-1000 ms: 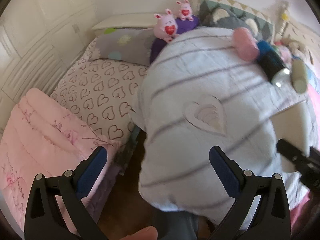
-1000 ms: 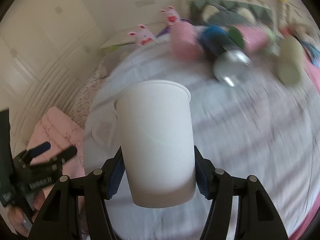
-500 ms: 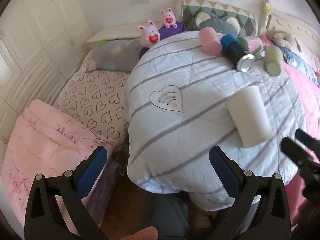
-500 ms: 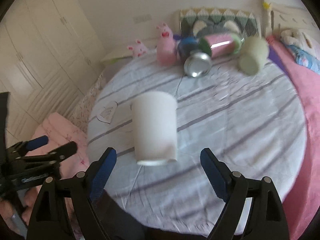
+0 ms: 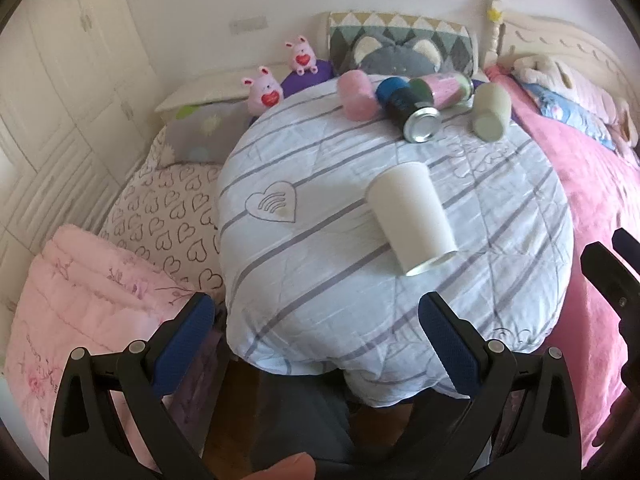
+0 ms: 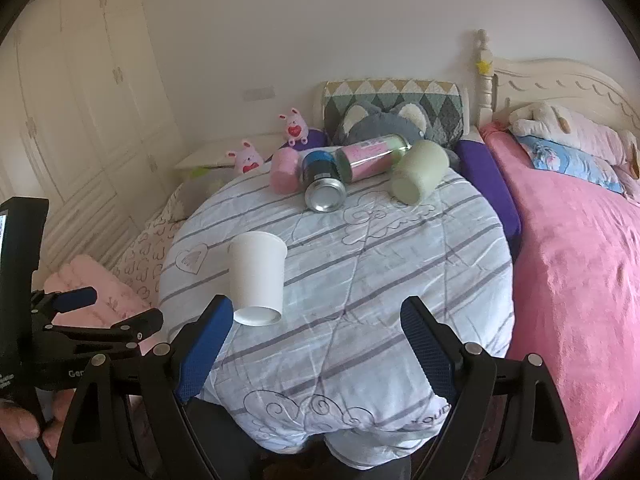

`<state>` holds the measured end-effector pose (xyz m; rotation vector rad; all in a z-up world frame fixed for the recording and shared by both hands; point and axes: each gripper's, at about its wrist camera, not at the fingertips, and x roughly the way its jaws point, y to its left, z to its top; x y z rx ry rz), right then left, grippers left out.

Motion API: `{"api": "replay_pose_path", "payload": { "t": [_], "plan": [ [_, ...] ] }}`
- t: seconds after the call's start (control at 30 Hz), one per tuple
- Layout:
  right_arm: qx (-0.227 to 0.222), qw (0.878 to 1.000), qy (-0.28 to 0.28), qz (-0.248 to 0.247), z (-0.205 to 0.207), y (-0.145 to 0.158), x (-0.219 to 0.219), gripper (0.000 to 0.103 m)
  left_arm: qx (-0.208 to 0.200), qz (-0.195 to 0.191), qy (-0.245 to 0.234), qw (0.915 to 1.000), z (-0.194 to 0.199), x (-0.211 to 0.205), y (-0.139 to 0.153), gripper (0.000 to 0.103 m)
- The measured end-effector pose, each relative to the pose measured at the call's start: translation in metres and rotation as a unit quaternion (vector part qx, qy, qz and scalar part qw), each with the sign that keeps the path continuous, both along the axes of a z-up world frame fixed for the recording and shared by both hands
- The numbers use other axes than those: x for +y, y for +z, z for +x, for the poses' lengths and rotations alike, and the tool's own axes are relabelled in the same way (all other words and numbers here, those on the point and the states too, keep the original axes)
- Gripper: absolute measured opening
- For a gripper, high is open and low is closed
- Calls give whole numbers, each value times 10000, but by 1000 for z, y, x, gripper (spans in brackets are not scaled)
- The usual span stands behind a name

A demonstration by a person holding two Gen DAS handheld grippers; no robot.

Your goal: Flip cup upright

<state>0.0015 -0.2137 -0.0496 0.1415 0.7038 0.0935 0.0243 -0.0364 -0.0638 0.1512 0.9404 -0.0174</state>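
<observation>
The white cup sits upright on the round striped cushion, toward its left side, with its wider rim up. In the left wrist view the cup appears tilted by the lens and sits right of centre on the cushion.

The right hand-held gripper hangs wide open above the cushion's near edge, gripping nothing; its left blue pad is just beside the cup's base. The left hand-held gripper is also wide open and empty, low over the near edge.

Only the right wrist view shows the left hand-held gripper from outside, off the cushion's left edge above a pink quilt. Only the left wrist view shows the heart-print sheet in full.

A metal can, a pink cup, a pink bottle and a green cup lie clustered at the far edge, well apart from the white cup. The cushion's middle and right are bare.
</observation>
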Motion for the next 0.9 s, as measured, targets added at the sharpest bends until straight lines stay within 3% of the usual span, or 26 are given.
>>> {"api": "replay_pose_path", "payload": {
  "t": [0.37, 0.9],
  "plan": [
    [-152, 9999, -51, 20, -18, 3, -17, 87, -193, 80, -161, 9997, -14, -27, 1, 103],
    [-12, 9995, -88, 295, -18, -7, -40, 87, -68, -34, -85, 9999, -8, -41, 0, 103]
  ]
}}
